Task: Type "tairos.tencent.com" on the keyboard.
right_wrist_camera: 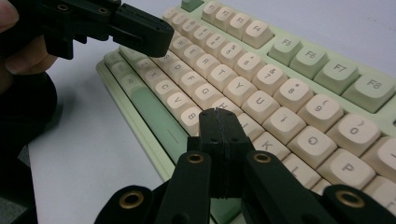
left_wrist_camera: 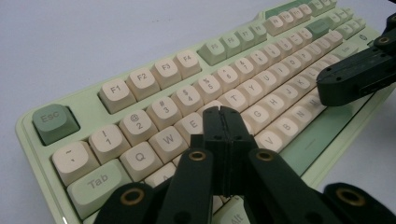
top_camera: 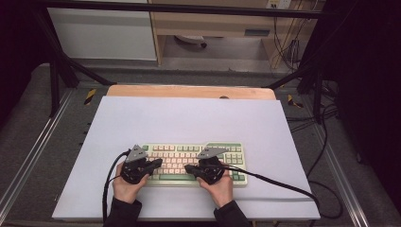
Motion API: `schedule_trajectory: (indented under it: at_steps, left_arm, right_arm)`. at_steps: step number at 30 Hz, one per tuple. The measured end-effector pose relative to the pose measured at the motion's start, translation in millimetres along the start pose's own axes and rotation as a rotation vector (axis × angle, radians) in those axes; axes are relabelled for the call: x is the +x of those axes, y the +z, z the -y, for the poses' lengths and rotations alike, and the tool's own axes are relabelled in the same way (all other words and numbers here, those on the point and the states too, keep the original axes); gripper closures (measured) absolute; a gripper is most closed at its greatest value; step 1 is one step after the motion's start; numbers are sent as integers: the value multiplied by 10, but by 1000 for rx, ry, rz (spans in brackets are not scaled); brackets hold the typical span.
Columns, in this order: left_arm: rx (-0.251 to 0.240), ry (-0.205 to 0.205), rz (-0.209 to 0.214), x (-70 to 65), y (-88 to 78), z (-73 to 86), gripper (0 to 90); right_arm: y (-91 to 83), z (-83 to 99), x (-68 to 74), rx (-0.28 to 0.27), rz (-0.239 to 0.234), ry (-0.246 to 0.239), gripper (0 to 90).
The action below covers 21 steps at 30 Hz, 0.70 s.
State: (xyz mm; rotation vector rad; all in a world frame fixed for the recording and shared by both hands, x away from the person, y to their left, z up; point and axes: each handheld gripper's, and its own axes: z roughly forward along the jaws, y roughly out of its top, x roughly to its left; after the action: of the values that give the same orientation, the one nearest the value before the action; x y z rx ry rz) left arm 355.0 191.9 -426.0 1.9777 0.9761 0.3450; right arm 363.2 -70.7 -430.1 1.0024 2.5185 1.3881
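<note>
Left gripper [top_camera: 152,165]: jaws fully closed, nothing between them, tip poised over the left letter block of the keyboard [top_camera: 189,163], roughly around the D key going by its own view; contact with a keycap can't be confirmed. Keyboard sits on the near-centre of the white table mat [top_camera: 189,118], long edge facing the person, both hands at its front edge. Right gripper [top_camera: 190,169]: also shut and empty, tip over the middle letters, near H/J in its own view; touching or just hovering, can't tell. Progress, my read: looks like key pressing with closed tips used as pokers; both are positioned on the letter rows, no key visibly depressed, so the pressing itself looks pending or mid-way. Nothing shows which keys are already done. Materials: keyboard case is glossy pale-green plastic, rounded corners; caps are matte cream, sculpted and slightly dished, with green accents on Esc, Tab, spacebar and some function keys. Gripper jaws are matte black, blocky, with brass-coloured pivot bushings. Mat is smooth, flat, unmarked.
</note>
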Motion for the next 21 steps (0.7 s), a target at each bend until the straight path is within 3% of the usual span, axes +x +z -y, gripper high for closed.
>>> schedule_trajectory:
  at_steps: [9, 21]
  left_arm:
    - [2, 3, 1, -1, 3, 1, 900]
    - [1, 3, 0, 2, 4, -1, 900]
  right_arm:
    - [122, -12, 36, 15, -7, -3, 900]
    - [125, -6, 34, 25, -6, -7, 900]
